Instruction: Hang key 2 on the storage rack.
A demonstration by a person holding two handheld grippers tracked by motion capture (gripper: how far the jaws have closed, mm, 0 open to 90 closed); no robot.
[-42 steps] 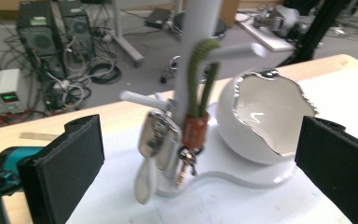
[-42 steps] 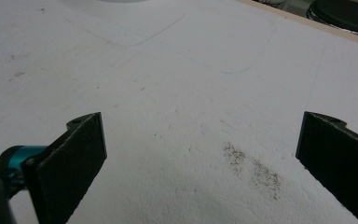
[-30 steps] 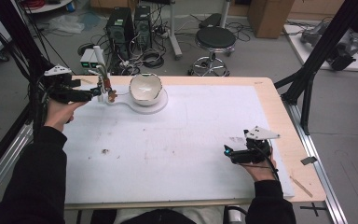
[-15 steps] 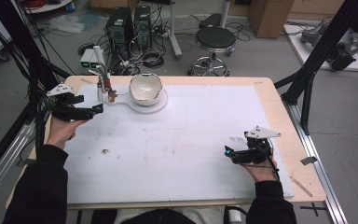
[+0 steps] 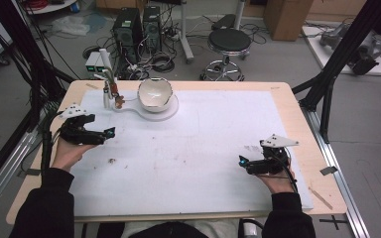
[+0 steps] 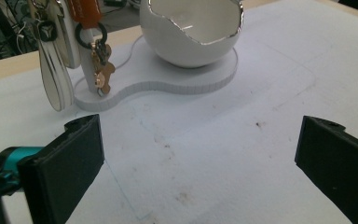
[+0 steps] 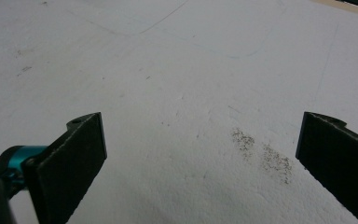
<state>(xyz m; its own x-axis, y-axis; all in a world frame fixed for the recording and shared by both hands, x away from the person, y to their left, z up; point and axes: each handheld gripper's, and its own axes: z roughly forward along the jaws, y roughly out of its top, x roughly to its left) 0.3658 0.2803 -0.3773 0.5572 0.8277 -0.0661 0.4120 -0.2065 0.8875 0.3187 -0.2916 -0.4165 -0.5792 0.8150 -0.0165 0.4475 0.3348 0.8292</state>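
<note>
Room: a cluttered lab floor lay behind the table, with computer towers (image 5: pixel 138 29), a round black stool (image 5: pixel 229 40) and loose cables.
Table: a wooden top (image 5: pixel 307 148) carried a large white mat (image 5: pixel 193 148), scuffed and faintly pencilled.
Stand: a white flat-based stand (image 5: pixel 151 106) sat near the far left of the mat, with an upright peg at its narrow end.
Bowl: a white eggshell-shaped bowl (image 6: pixel 191 30) with a jagged silvered rim rested on the wide end of the stand.
Keys: a bunch of keys (image 6: pixel 98 65) with an orange leather fob and a white paddle-shaped tag hung on the peg, just beside the bowl and touching the stand's base.
Left gripper: the left gripper (image 5: pixel 106 133) hovered low over the mat near the stand, jaws spread wide, holding nothing.
Right gripper: the right gripper (image 5: pixel 241 161) sat well apart at the near right, jaws likewise wide and empty.
Step in hand: likely an approach toward the hanging keys.
Doing it well: the left gripper should come in level, aim at the ring or fob rather than the thin tag, and avoid nudging the bowl.
Risk: a sideways knock could tip the light stand.
</note>
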